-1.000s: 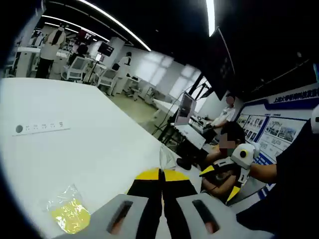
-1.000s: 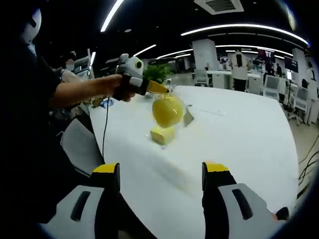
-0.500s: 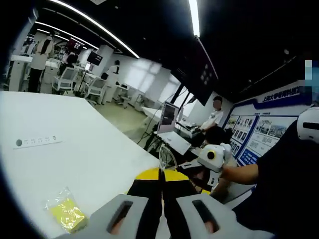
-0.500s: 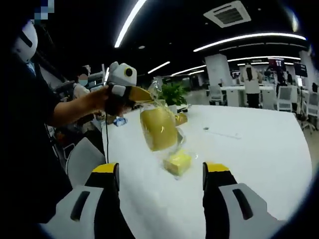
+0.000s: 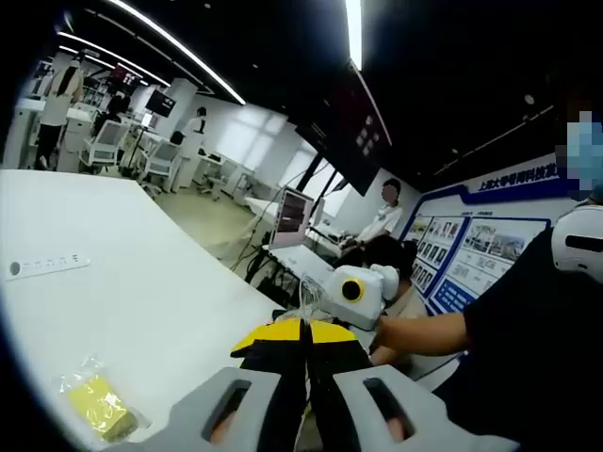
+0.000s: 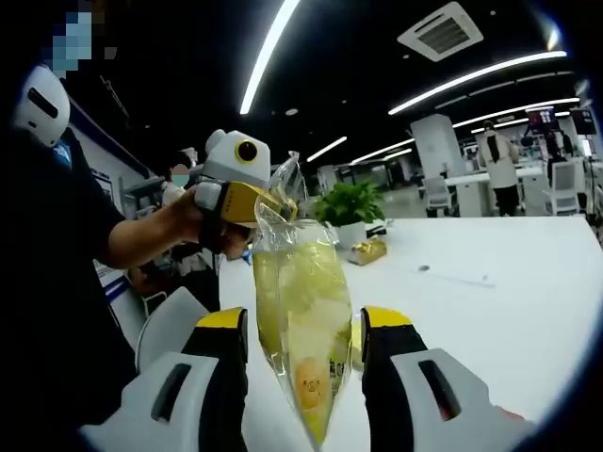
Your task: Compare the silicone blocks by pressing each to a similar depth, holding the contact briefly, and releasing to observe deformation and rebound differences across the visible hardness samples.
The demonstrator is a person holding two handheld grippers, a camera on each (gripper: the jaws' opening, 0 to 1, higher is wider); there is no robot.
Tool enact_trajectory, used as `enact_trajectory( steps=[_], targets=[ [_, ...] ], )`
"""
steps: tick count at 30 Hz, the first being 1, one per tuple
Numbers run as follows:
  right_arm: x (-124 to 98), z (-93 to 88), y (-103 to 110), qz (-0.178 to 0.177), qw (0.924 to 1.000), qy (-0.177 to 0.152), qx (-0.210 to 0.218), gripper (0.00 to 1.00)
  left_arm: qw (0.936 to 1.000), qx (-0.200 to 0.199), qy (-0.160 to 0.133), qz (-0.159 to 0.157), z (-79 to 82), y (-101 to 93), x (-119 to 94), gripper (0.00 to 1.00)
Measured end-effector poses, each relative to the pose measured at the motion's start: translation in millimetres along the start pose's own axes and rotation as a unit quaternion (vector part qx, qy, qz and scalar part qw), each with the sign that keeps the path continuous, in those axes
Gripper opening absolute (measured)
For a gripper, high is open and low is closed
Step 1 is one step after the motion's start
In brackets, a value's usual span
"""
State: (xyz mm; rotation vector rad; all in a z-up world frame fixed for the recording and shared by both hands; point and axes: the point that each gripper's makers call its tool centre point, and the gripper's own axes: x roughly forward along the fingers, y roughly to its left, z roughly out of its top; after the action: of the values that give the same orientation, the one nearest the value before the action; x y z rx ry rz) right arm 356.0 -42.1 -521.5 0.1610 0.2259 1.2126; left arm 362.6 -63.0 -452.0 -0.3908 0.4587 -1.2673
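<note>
table (image 5: 141, 273) first, white and wide, running across the left gripper view and out to the right in the right gripper view (image 6: 528, 311). on it in the left gripper view lies a long white strip (image 5: 45, 266) with a row of small marks, well apart from everything else, and down near the lower left edge sits a yellow silicone block (image 5: 97, 405) in a crinkled clear wrapper, flat on the tabletop.

in the right gripper view, the clear bag (image 6: 303, 320) hangs upright, lifted off the table, with a pale yellow block inside it and an orange-marked piece low in the bag. the left gripper (image 6: 268, 202) comes in from the left, held in a person's hand (image 6: 203, 221), its yellow tips pinched onto the bag's top edge. in its own view the left gripper (image 5: 303, 330) has its jaws pressed tight together with a scrap of clear film sticking up between the tips.

the right gripper (image 6: 300, 325) stands with its jaws either side of the hanging bag, close against it; whether they are actually squeezing it i cannot tell.

farther back on the table, a potted green plant (image 6: 350, 202) and just beside it a small gold-wrapped object (image 6: 366, 250).
</note>
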Motion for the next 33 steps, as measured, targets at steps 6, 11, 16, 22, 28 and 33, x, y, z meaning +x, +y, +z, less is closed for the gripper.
enact_trajectory(
  steps=[6,11,16,22,28,33],
  targets=[
    [3,16.7,-12,-0.014,0.9996,-0.026,0.002,0.34,0.9996,0.000,-0.028,-0.005,16.0,3.5,1,0.00],
    [8,16.0,-17,-0.003,0.9999,-0.016,0.003,0.31,0.9996,0.002,-0.028,-0.006,17.3,7.8,-1,0.00],
    [12,24.0,-15,0.007,0.9999,-0.010,-0.002,0.23,0.9989,-0.006,-0.045,-0.008,25.3,10.6,-5,0.00],
    [15,29.7,-11,0.012,0.9999,0.003,0.004,0.16,0.9985,0.006,-0.054,-0.011,30.2,8.1,-9,0.00],
    [17,24.8,-6,0.023,0.9994,0.025,0.011,0.10,0.9983,0.021,-0.054,-0.006,28.2,9.6,-11,0.00],
    [15,21.0,-1,0.029,0.9989,0.035,0.004,0.09,0.9983,0.027,-0.051,-0.007,23.5,7.3,-13,0.00]
  ],
)
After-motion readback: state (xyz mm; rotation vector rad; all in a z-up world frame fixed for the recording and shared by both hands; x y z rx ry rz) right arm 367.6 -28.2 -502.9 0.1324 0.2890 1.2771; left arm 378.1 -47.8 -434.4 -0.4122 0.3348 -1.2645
